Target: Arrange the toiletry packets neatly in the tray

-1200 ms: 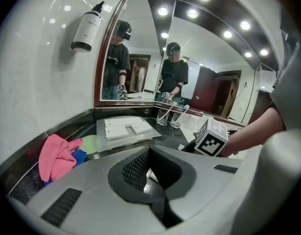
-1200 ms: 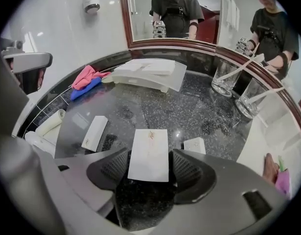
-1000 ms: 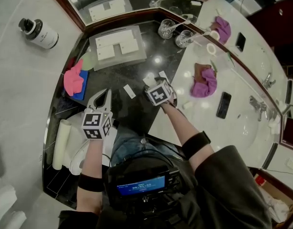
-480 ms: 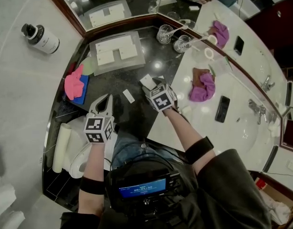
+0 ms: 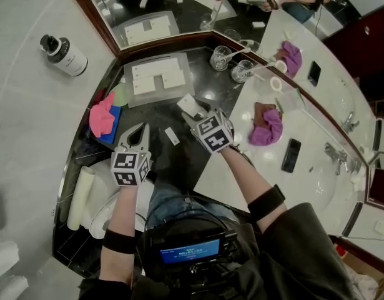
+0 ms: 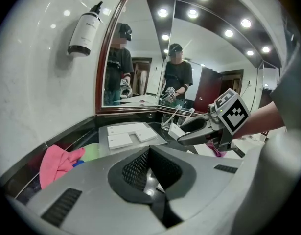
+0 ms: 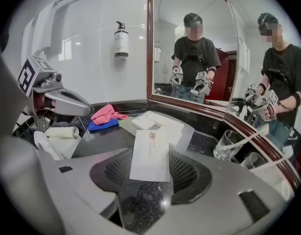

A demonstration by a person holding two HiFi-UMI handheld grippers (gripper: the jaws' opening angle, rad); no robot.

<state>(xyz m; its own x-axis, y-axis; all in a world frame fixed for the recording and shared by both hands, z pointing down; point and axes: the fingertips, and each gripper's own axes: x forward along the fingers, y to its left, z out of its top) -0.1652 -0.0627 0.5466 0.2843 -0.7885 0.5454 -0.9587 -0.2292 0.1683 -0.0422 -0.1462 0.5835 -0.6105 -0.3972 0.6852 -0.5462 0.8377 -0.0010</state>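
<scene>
Right gripper view: right tool [image 7: 150, 174] grips flat white paper packet [image 7: 150, 153], now lifted off black stone surface [image 5: 159, 116] vs 1 s ago, so transfer to clear plastic tray [image 5: 159, 85] looks next; left tool [image 5: 137, 130] closed, empty.

1 white packet [image 5: 188, 103] in right gripper [image 5: 194, 113], near tray [image 5: 159, 85]

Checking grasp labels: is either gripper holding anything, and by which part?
The right gripper holds a white packet across its width, with the jaws on its two long edges. The left gripper is shut and empty.
</scene>
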